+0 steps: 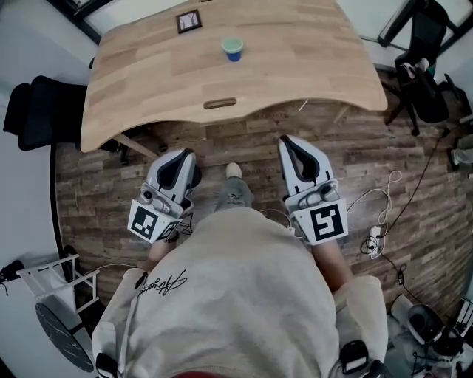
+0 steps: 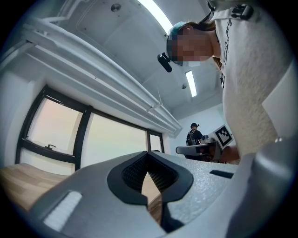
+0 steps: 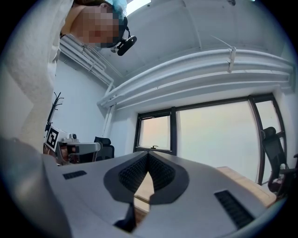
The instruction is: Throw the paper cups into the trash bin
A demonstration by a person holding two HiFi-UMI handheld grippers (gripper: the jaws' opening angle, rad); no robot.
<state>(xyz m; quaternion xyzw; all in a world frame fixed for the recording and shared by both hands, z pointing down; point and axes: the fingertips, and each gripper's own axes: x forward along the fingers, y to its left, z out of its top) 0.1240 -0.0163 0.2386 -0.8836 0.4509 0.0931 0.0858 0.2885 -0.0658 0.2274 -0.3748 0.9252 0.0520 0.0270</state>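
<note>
On the wooden table (image 1: 148, 74), toward its far side and about midway along it, one paper cup (image 1: 233, 49). Upright, mouth up; seen from steeply above as a round pale-green opening with a strip of blue wall showing below the rim. Small against the tabletop, standing alone, touching nothing. Contents, if any, too small to tell. Left of the cup and nearer the table's far edge, a small black-framed square (image 1: 189, 21), lying flat. Close to the table's near edge, just in from its curved cut-out, a dark oblong slot (image 1: 219, 103).

Short of the table's near edge, over the plank floor (image 1: 332, 148), both grippers, well apart from the cup. Left gripper (image 1: 185, 156) pointing toward the table, its marker cube (image 1: 151, 220) at the back. In the left gripper view (image 2: 148, 160), jaws pressed together at the tips, ribbed pads (image 2: 135, 173) meeting, nothing between them. Right gripper (image 1: 288, 144) alongside, likewise aimed at the table, with a marker cube behind. In the right gripper view (image 3: 148, 159), jaws closed tip to tip, empty as well. Between the two grippers, a shoe (image 1: 233, 170) on the floor.

Off the table's left end, a black office chair (image 1: 41, 111); off its right end, another black chair (image 1: 421, 81). On the floor to the right, back from the table's near edge, a white power strip (image 1: 375, 240) with loose cables.
</note>
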